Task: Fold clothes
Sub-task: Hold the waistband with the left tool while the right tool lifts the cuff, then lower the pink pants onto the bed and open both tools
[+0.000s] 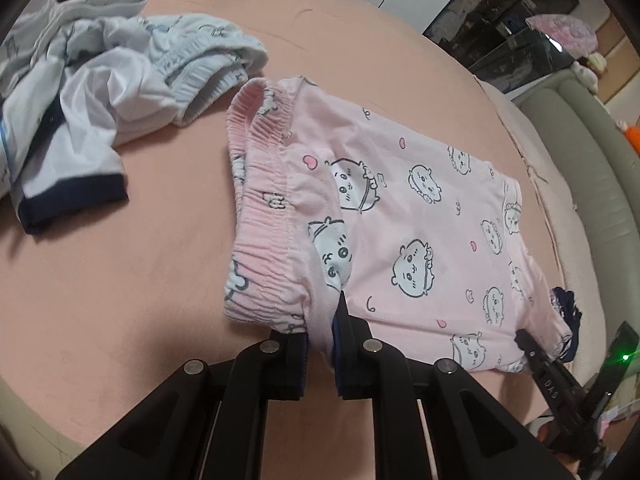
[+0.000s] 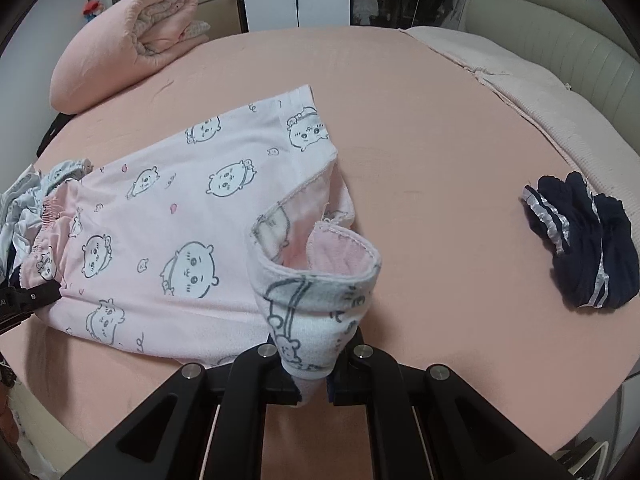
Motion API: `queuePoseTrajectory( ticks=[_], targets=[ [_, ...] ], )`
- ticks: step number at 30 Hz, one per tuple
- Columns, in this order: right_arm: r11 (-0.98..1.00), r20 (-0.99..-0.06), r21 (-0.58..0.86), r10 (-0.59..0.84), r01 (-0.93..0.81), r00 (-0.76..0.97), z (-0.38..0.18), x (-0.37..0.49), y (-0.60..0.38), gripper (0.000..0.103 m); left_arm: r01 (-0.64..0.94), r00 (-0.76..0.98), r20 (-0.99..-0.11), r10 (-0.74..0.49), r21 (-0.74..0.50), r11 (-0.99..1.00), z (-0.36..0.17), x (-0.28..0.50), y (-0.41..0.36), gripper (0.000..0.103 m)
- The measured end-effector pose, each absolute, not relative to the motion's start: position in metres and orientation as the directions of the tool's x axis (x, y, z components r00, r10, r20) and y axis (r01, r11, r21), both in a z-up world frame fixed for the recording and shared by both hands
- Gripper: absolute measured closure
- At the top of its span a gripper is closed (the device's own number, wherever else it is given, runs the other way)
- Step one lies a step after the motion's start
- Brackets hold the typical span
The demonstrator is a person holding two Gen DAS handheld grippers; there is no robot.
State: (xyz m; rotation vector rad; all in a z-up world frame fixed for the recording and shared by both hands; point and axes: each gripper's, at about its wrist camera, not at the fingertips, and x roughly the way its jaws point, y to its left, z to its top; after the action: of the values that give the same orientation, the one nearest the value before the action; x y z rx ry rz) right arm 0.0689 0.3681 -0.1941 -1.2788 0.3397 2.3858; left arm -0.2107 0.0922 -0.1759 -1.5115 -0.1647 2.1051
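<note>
Two grippers: we had the left gripper clamped on the near edge of the pink cartoon-print cotton pyjama shorts just beside the waistband, and the right gripper pinched on the near leg hem, which stood lifted and curled.
Task's thing: the shorts lay mostly flat on the salmon-pink bedsheet, waistband to our left, hems to our right.
Doing it well: we judged that both corners should rise together, held taut, so the near edge lands square on the far edge; the curled hem needed smoothing.
Off to the side: a dark navy garment with silvery trim lay apart.
Farther: a crumpled heap of pale blue and white clothes waited beyond the waistband; a rolled pink quilt sat at the back.
Writing: on the other gripper's body we read "DAS" in the left view; the shorts showed no words.
</note>
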Motion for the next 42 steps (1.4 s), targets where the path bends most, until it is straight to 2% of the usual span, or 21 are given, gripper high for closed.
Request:
queuePoseTrajectory(
  ticks=[2, 4, 6, 8, 9, 11, 14, 15, 23, 34, 42],
  targets=[
    [-0.894, -0.840, 0.008, 0.237, -0.447, -0.489, -0.196, 0.067, 0.368, 0.094, -0.343, -0.218, -0.842, 0.494, -0.407, -0.847, -0.176, -0.212, 0.091, 0.091],
    [-0.899, -0.839, -0.028, 0.258, -0.437, -0.478, -0.195, 0.068, 0.367, 0.084, -0.319, -0.211, -0.840, 0.499, -0.424, -0.848, -0.174, -0.216, 0.091, 0.089],
    [-0.889, -0.836, -0.087, 0.310, -0.449, -0.452, -0.192, 0.073, 0.367, 0.048, -0.272, -0.188, -0.841, 0.507, -0.451, -0.850, -0.177, -0.213, 0.085, 0.084],
    [-0.871, -0.825, -0.134, 0.363, -0.473, -0.434, -0.187, 0.082, 0.370, 0.032, -0.223, -0.166, -0.841, 0.515, -0.477, -0.850, -0.180, -0.209, 0.079, 0.077],
    [-0.863, -0.819, -0.141, 0.377, -0.484, -0.433, -0.183, 0.089, 0.371, 0.032, -0.195, -0.153, -0.837, 0.526, -0.496, -0.846, -0.180, -0.211, 0.074, 0.075],
    [-0.855, -0.813, -0.164, 0.400, -0.492, -0.423, -0.177, 0.101, 0.372, 0.032, -0.127, -0.132, -0.826, 0.547, -0.534, -0.836, -0.181, -0.209, 0.061, 0.057],
    [-0.847, -0.791, -0.236, 0.452, -0.476, -0.411, -0.168, 0.117, 0.366, 0.032, -0.047, -0.124, -0.788, 0.603, -0.603, -0.797, -0.182, -0.207, 0.045, 0.043],
    [-0.846, -0.778, -0.272, 0.474, -0.459, -0.413, -0.166, 0.119, 0.361, 0.032, -0.024, -0.125, -0.780, 0.613, -0.615, -0.788, -0.183, -0.207, 0.043, 0.042],
    [-0.829, -0.673, -0.487, 0.557, -0.274, -0.487, -0.156, 0.113, 0.309, 0.032, 0.022, -0.143, -0.768, 0.624, -0.633, -0.774, -0.183, -0.205, 0.030, 0.041],
    [-0.861, -0.694, -0.491, 0.477, -0.130, -0.539, -0.158, 0.076, 0.269, 0.032, -0.077, -0.147, -0.782, 0.606, -0.602, -0.795, -0.176, -0.204, 0.030, 0.041],
    [-0.761, -0.599, -0.647, 0.473, 0.042, -0.647, -0.174, 0.059, 0.210, 0.032, -0.022, -0.150, -0.683, 0.715, -0.721, -0.693, -0.185, -0.221, 0.037, 0.040]
  ],
)
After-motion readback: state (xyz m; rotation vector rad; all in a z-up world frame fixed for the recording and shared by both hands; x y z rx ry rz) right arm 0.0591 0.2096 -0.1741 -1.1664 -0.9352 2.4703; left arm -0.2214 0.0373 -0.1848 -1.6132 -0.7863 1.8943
